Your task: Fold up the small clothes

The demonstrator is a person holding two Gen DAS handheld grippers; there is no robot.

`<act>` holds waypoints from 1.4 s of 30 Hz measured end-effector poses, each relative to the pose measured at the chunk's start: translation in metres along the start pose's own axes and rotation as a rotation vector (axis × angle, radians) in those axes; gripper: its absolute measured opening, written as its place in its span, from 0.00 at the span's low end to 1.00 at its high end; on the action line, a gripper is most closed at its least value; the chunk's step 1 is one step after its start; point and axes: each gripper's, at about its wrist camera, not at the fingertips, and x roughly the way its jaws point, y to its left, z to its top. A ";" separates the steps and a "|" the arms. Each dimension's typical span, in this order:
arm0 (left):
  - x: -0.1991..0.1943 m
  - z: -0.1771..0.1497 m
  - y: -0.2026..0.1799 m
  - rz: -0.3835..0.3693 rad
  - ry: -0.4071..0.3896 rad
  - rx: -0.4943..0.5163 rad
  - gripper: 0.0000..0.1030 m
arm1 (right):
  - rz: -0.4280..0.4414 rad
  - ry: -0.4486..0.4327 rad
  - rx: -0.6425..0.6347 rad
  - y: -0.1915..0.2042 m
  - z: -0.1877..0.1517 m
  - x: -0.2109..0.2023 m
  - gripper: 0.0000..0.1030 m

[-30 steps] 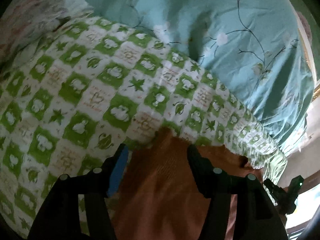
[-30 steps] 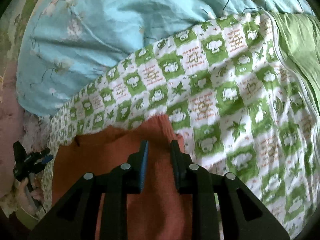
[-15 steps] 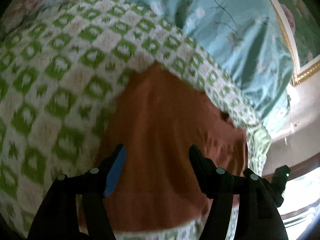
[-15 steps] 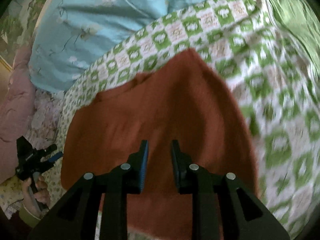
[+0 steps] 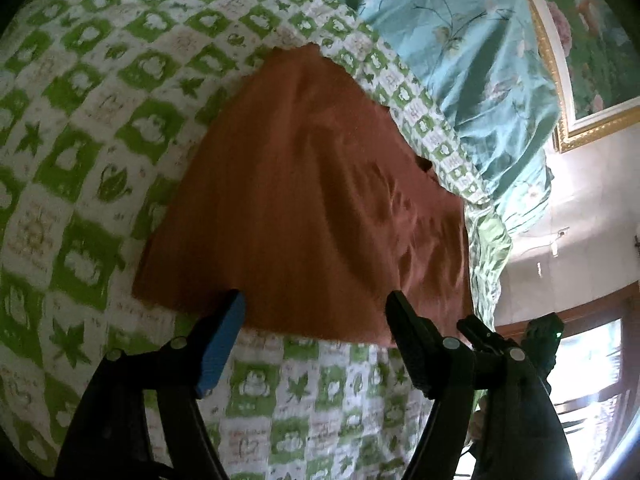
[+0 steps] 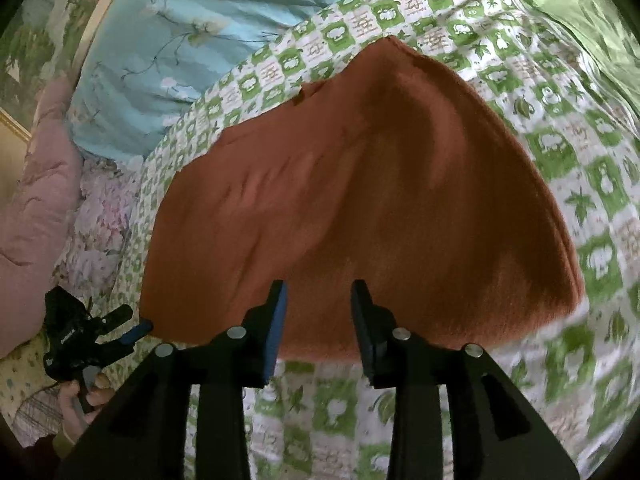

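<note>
A rust-orange knit garment (image 5: pixel 312 200) lies folded flat on a green-and-white checked blanket (image 5: pixel 80 120); it also shows in the right wrist view (image 6: pixel 380 200). My left gripper (image 5: pixel 316 320) is open and empty, its fingertips over the garment's near edge. My right gripper (image 6: pixel 318 300) is partly open and empty, also at the near edge. In the right wrist view the left gripper (image 6: pixel 88 336) shows at the left with the hand holding it. The right gripper (image 5: pixel 520 344) shows at the lower right of the left wrist view.
A light blue floral quilt (image 5: pixel 460 40) lies behind the blanket (image 6: pixel 560 120); it also shows in the right wrist view (image 6: pixel 180 40). A pink pillow (image 6: pixel 32 200) sits at the left. A gold-framed picture (image 5: pixel 592 40) hangs on the wall. A green cloth (image 6: pixel 580 8) lies at the far right.
Both grippers have pulled back and up from the garment, so the whole garment now shows. The right gripper's jaws have opened wider; the left stays open.
</note>
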 end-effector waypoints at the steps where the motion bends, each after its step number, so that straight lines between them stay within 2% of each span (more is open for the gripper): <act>1: -0.001 -0.003 0.002 0.002 0.003 -0.009 0.72 | 0.002 -0.001 0.001 0.002 -0.003 -0.002 0.34; 5: -0.002 -0.013 0.011 -0.030 0.021 -0.056 0.72 | 0.011 0.000 -0.007 0.010 -0.011 -0.005 0.35; 9: 0.000 -0.021 0.011 -0.012 0.033 -0.054 0.73 | 0.024 0.006 -0.012 0.015 -0.014 -0.003 0.36; 16: 0.012 -0.031 0.015 0.001 0.030 -0.119 0.76 | 0.050 0.051 -0.055 0.023 -0.011 0.008 0.41; 22: 0.027 -0.023 0.026 0.002 -0.013 -0.199 0.78 | 0.059 0.079 -0.084 0.021 0.002 0.014 0.41; 26: 0.030 -0.012 0.035 -0.032 -0.072 -0.265 0.79 | 0.058 0.083 -0.081 0.017 0.007 0.013 0.41; 32: 0.028 0.008 0.042 -0.018 -0.152 -0.311 0.78 | 0.055 0.097 -0.075 0.003 0.016 0.015 0.41; 35: 0.022 0.016 0.047 0.004 -0.190 -0.325 0.68 | 0.054 0.101 -0.079 -0.003 0.019 0.015 0.41; 36: 0.021 0.019 0.047 0.022 -0.198 -0.316 0.58 | 0.055 0.101 -0.079 -0.005 0.020 0.014 0.41; 37: 0.020 0.020 0.047 0.033 -0.199 -0.309 0.42 | 0.057 0.100 -0.078 -0.007 0.021 0.014 0.41; 39: 0.018 0.024 0.042 0.045 -0.199 -0.278 0.23 | 0.058 0.095 -0.071 -0.011 0.023 0.012 0.41; 42: 0.012 0.027 0.018 0.053 -0.214 -0.195 0.16 | 0.064 0.086 -0.063 -0.019 0.029 0.009 0.41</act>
